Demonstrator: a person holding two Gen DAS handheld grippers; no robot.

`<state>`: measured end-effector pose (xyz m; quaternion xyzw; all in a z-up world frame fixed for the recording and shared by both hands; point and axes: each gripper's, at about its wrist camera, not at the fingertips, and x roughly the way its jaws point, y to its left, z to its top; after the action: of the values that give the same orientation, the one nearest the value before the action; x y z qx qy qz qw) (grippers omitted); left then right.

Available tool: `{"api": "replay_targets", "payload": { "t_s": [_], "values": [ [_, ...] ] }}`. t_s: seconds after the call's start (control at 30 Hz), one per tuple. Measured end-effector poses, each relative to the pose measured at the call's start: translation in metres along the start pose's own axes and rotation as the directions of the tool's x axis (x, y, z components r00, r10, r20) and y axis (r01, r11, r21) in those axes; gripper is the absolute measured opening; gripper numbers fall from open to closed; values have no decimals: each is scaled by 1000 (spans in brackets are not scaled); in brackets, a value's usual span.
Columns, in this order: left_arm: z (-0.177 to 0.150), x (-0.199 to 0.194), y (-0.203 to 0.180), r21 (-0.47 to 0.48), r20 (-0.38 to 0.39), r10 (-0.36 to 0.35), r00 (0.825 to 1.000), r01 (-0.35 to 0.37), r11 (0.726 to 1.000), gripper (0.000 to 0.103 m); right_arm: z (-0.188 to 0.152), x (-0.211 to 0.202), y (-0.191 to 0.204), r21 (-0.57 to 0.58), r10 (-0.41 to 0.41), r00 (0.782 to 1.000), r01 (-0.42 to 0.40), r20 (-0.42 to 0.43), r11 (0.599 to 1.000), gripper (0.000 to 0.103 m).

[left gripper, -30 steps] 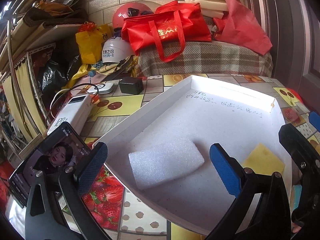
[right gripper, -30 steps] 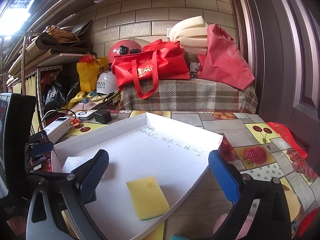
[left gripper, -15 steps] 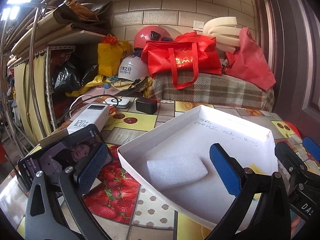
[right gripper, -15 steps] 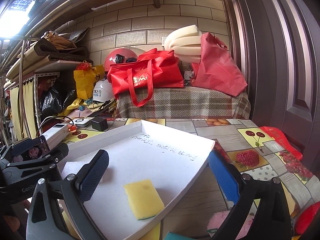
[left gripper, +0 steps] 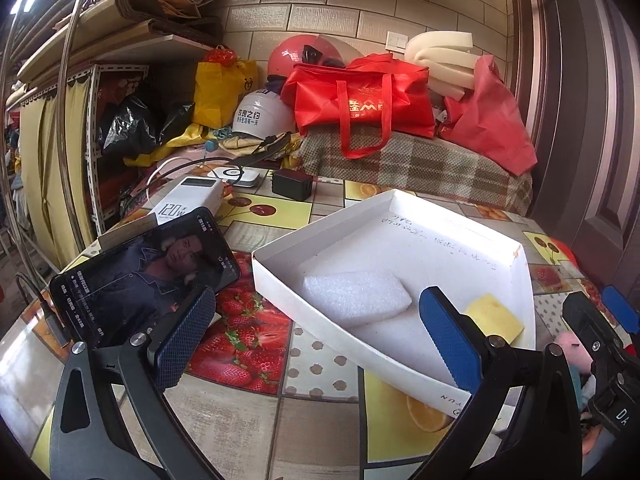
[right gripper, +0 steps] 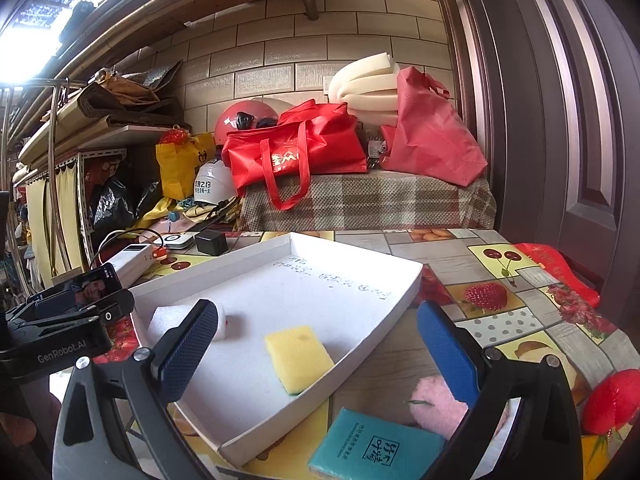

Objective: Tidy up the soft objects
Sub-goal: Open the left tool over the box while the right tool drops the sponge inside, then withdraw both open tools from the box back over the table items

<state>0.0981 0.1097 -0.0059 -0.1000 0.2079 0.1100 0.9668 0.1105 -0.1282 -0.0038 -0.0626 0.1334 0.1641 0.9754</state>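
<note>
Between spread fingers (right gripper: 448,350): yellow sponge (right gripper: 298,352).

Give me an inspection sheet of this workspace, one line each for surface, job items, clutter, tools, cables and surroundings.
Surface: table under a fruit-print cloth.
Job's things: white foam and yellow sponge lie apart in the white tray; pink plush and teal pack on the table outside it.
Clutter: phone, power bank, black adapter.
Grippers: left tool and right tool both open, holding nothing.
Cables: white cable at the power bank.
Surroundings: brick wall, shelves, red bags, helmets, door on the right.
</note>
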Motion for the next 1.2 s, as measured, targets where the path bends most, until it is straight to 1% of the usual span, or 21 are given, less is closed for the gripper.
{"api": "replay_targets", "payload": {
  "t_s": [0.2,0.27,0.37,0.47,0.53,0.63,0.77,0.83,0.9,1.03,1.13,1.2],
  "values": [
    [-11,-21,1,41,-21,-56,998,56,998,103,-9,-31,5,-23,43,999,-42,14,999,100],
    [-15,-30,1,54,-10,-65,998,65,996,103,-13,-41,6,-32,58,998,-57,14,998,100],
    [-19,-44,-3,84,22,-74,997,71,994,103,-17,-53,8,-49,72,997,-71,16,996,100],
    [-25,-53,-11,130,11,-70,997,68,989,103,-20,-64,6,-48,76,997,-75,17,996,100],
    [-29,-59,-16,145,2,-67,998,66,987,103,-21,-70,2,-31,76,997,-75,17,997,100],
    [-36,-74,-18,141,19,-77,997,73,987,103,-24,-81,-8,-1,58,998,-58,30,998,100],
    [-42,-92,-21,150,58,-111,992,101,984,103,-27,-95,-22,26,37,999,-38,25,999,100],
    [-43,-97,-22,160,63,-120,991,109,981,103,-29,-102,-30,35,20,1000,-21,23,999,100],
    [-43,-98,-22,160,51,-130,990,120,980,103,-31,-109,-38,39,-5,1000,4,12,999,100],
    [-45,-95,-15,124,-1,-156,988,155,980,103,-36,-120,-57,65,-50,999,51,-15,997,100],
    [-47,-91,-10,98,-44,-173,984,177,979,103,-39,-133,-76,125,-96,995,96,-10,987,100],
    [-47,-91,-9,90,-52,-181,982,185,979,103,-41,-139,-92,182,-122,992,122,-9,976,100]
  ]
}}
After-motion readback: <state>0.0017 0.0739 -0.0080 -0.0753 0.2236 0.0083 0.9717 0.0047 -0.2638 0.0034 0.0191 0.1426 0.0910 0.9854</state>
